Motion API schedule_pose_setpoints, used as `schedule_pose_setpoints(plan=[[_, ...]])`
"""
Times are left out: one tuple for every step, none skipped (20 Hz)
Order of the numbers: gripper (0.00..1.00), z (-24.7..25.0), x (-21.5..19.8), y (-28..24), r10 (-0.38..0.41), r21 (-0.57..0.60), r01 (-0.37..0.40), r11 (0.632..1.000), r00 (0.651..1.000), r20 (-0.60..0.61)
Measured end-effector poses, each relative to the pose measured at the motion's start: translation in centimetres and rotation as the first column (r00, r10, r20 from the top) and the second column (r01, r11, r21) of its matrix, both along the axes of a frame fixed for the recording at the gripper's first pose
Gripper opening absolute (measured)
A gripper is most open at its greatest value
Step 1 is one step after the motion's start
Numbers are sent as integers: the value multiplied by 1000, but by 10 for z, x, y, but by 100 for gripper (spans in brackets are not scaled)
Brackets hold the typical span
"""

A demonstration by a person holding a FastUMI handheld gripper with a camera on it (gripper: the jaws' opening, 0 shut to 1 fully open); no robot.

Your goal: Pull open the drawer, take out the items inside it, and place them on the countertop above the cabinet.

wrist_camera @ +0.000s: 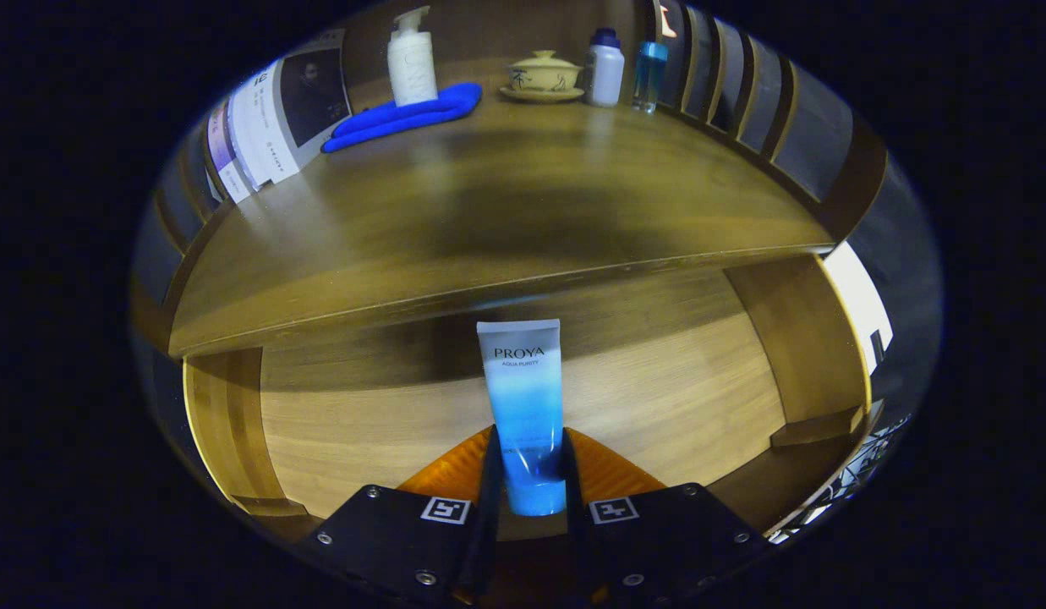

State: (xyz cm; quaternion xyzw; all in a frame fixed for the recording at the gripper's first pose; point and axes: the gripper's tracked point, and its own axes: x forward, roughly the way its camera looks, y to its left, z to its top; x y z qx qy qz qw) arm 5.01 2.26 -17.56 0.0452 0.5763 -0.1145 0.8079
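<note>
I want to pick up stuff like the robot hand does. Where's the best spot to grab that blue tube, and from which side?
Grab the blue tube near its capped end, coming straight along its length from the drawer's open front. It is long and flattish, so the fingers fit on either side. The gripper already holds it that way, over the open drawer.

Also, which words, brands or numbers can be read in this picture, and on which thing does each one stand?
"PROYA": on the tube, gripped between the fingers of the tool.
"AQUA PURITY": smaller, just under it on the same tube.
Printed sheets beside the blue cloth on the countertop: print too small to read.
Pump bottle on the cloth: nothing readable.
Square markers on the tool: patterns, no words.
</note>
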Motion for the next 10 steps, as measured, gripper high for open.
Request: schedule_pose_setpoints(plan=[[37, 6, -3, 0, -3, -7, 3, 1000, 1000, 13], [37, 13, -5, -1, -7, -14, 8, 1000, 1000, 25], [37, 21, -7, -2, -9, -22, 9, 1000, 999, 39], [37, 29, -8, -2, -7, -30, 8, 1000, 999, 52], [37, 36, -9, -4, -5, -43, 8, 999, 998, 64], [37, 44, -10, -5, -2, -54, 6, 999, 997, 72], [37, 50, -11, -6, -4, -65, 9, 998, 997, 78], [37, 56, -12, -7, -10, -68, 16, 998, 996, 84], [37, 61, -13, -6, -18, -64, 24, 998, 996, 91], [37, 68, -14, -6, -25, -64, 31, 997, 995, 95]])
